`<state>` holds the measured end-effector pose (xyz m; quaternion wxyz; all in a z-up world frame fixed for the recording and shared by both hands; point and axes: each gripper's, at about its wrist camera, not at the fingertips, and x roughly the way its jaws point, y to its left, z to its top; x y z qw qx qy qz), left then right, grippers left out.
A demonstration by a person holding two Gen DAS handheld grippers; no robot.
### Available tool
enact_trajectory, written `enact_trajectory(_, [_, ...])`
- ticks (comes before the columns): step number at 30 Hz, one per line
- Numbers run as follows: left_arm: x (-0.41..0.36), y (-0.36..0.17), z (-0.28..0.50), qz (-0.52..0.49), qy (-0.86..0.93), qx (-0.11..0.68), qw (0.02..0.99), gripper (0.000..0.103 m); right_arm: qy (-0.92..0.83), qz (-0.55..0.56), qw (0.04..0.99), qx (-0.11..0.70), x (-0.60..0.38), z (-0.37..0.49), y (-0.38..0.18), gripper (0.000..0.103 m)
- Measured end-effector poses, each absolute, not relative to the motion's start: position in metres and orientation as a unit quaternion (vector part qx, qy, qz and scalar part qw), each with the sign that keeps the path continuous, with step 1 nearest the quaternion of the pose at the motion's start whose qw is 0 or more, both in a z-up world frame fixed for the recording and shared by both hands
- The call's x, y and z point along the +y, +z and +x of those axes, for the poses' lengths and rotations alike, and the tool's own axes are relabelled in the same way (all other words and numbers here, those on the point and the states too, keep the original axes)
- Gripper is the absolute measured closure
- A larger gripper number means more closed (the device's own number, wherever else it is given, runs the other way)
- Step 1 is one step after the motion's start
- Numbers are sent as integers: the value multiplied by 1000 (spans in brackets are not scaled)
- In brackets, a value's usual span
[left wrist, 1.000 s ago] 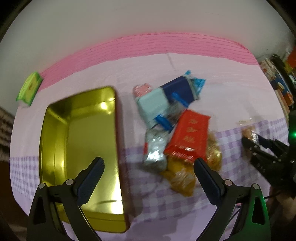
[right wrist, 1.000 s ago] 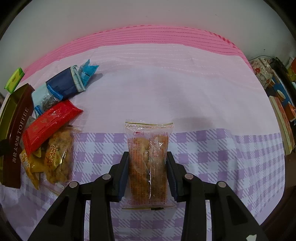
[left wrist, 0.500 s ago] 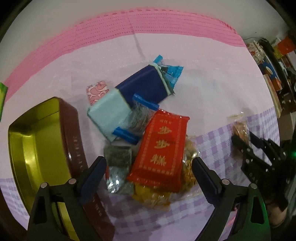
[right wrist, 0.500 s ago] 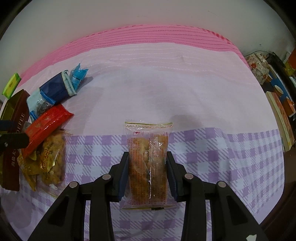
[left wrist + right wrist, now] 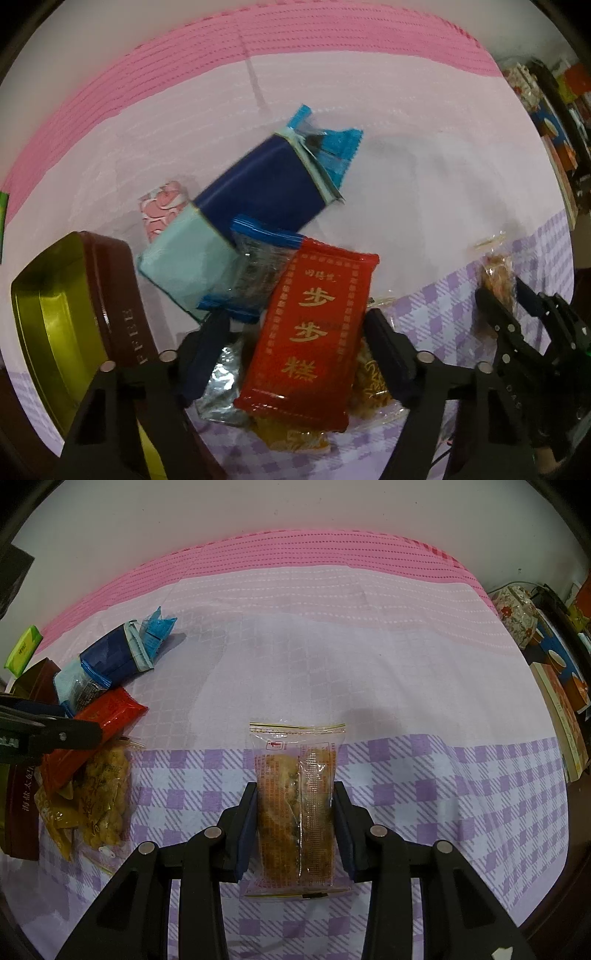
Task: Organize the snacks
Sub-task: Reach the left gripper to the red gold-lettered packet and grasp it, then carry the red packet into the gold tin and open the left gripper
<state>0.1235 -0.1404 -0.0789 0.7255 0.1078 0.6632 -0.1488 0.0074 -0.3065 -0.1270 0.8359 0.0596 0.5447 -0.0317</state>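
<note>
Straddling the red snack packet [image 5: 312, 334] atop the snack pile, beside the open gold toffee tin [image 5: 48, 325]: left gripper [image 5: 295, 332], jaws spread wide, touching nothing visible. Clamped on a clear-wrapped pastry packet [image 5: 295, 801] above the checked tablecloth [image 5: 443, 794]: right gripper [image 5: 295, 812], pile at far left.

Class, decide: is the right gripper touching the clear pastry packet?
Touching. The right wrist view shows the right gripper with both fingers pressed against the sides of the clear pastry packet.
</note>
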Motion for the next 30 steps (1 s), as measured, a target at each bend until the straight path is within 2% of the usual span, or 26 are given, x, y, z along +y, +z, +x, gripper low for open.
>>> enact_trajectory(4, [-149,-84,122,121,-149,658,728,37,-32,59,836,544,-305,7,-127,66])
enact_trajectory(6, [-153,-85,118,113,-157,658,727,48,-32,59,836,545,-305,7,-127,66])
enact_trajectory(9, [-155,-86,116,108,-160,656,729,54,-32,60,836,545,-305,7,-127,66])
enact_trajectory(21, [-140,-73,82,100,-168,652,732,56,-32,59,836,544,-305,7,-127,66])
enact_trajectory(30, [-112,-38,71,82,-185,647,735,56,-33,59,836,544,-305,7,-128,66])
